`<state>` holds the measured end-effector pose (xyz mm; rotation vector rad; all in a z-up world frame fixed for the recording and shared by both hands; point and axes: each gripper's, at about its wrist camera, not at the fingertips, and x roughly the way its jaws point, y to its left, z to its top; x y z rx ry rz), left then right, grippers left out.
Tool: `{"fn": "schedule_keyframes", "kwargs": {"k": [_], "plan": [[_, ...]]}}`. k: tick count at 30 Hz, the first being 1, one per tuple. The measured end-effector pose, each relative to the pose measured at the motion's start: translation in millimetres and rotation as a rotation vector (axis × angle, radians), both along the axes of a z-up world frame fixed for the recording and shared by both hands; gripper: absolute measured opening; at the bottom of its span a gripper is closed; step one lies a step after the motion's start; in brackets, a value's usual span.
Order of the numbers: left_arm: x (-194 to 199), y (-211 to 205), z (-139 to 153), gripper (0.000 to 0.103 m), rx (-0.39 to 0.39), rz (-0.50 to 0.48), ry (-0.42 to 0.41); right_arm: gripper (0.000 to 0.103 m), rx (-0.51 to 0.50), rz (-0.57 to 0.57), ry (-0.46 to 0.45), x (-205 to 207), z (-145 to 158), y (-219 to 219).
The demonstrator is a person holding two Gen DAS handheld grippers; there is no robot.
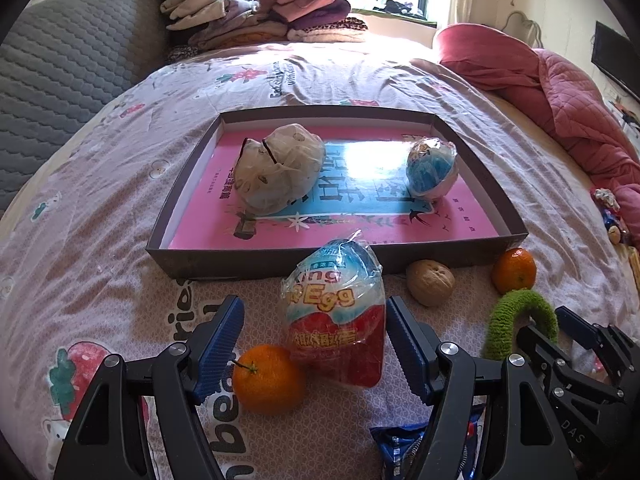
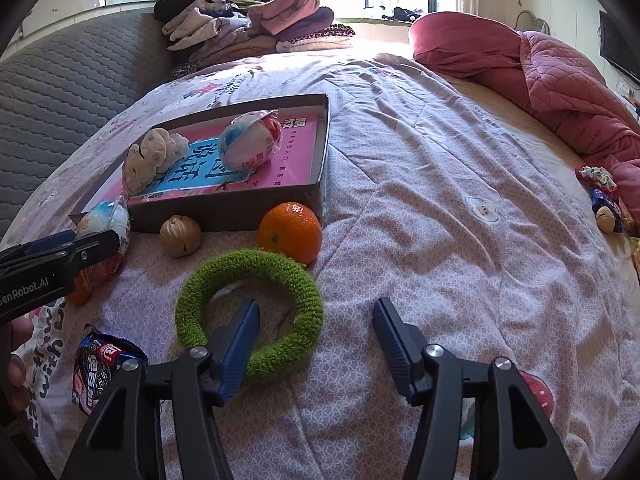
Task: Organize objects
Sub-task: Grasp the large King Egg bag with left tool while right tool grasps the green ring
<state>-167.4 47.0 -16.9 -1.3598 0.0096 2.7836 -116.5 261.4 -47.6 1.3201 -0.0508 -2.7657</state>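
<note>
Bedding printed with strawberries and lettering (image 2: 440, 168) covers a wide bed, and everything is laid out on it. At the left claw (image 1: 314, 350) the blue pads are seen spread, with a wrapped chocolate egg (image 1: 336, 316) standing between them; a gap shows at the left pad, while contact at the right pad cannot be told. An orange (image 1: 267, 378) lies just beside the left pad, touching the egg's lower edge. A blue snack packet (image 1: 400, 452) is partly hidden under the right finger. Beyond the egg, the near wall of a shallow brown tray (image 1: 264, 262) is reached almost at once, leaving little room ahead. Inside the tray lie a pale soft toy (image 1: 280, 168) to the left and a second wrapped egg (image 1: 431, 168) to the right, well apart, with bare pink floor between them. A walnut (image 1: 430, 282) and a second orange (image 1: 514, 270) rest against the tray's front wall.

At the right claw (image 2: 316, 346) the jaws are seen open and narrowed partway; the left finger is placed inside a green fuzzy ring (image 2: 250, 312), the right finger outside it, so that the ring's right side lies between them, unpressed. To the right of the ring, open bedding runs as far as a crumpled red quilt (image 2: 560, 92) at the far edge. Folded clothes (image 2: 256, 28) are stacked by the window
</note>
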Motion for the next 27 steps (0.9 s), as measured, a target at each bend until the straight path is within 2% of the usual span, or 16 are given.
{"fn": "schedule_keyframes", "kwargs": {"k": [4, 7, 9, 11, 13, 17, 27], "plan": [[-5, 1, -5, 0.074, -0.004, 0.007, -0.007, 0.046, 0.016, 0.022, 0.001, 0, -2, -6], [-9, 2, -6, 0.071, -0.002, 0.009, -0.010, 0.034, -0.006, 0.033, 0.009, 0, -2, -6], [-12, 2, -8, 0.058, 0.018, 0.004, -0.023, 0.025, -0.016, 0.033, 0.007, -1, -2, -5], [-13, 3, -10, 0.053, 0.025, -0.004, -0.033, 0.024, -0.025, 0.033, 0.007, -1, -2, -4], [-14, 5, -12, 0.052, 0.020, -0.012, -0.036, 0.022, -0.032, 0.032, 0.010, -1, -1, -3], [-13, 2, -11, 0.052, 0.049, -0.013, -0.030, 0.018, -0.036, 0.035, 0.015, 0, -1, -3], [-2, 3, 8, 0.051, 0.057, -0.030, 0.030, 0.016, -0.075, 0.025, 0.050, 2, 7, 3]]}}
